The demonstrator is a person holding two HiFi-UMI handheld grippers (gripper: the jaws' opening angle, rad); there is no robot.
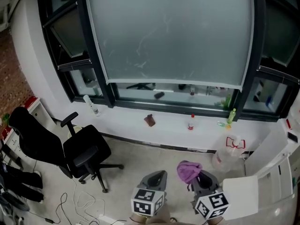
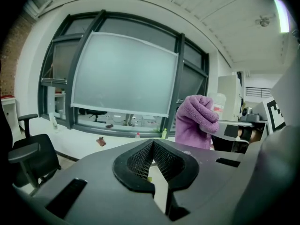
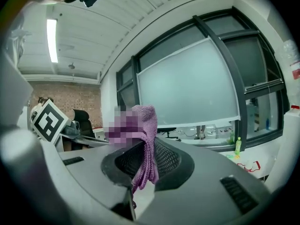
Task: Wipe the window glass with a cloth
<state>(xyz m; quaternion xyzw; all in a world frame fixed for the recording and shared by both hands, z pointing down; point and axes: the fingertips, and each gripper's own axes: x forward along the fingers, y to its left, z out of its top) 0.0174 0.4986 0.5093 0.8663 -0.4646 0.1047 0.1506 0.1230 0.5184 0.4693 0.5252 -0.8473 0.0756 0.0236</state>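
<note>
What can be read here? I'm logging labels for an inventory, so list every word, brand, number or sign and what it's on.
No word or number is legible in any view.
Left marker cube and right marker cube: black-and-white square patterns, no letters.
Clear container: red print, too blurred to read.
Green bottle and red-capped bottle on the sill: labels too small to read.

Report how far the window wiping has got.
Done: the purple cloth is clamped in the right gripper. In hand: getting there; both grippers sit low, well short of the window glass, the left gripper shut and empty. Left: all the wiping; streaks show on the pane.
</note>
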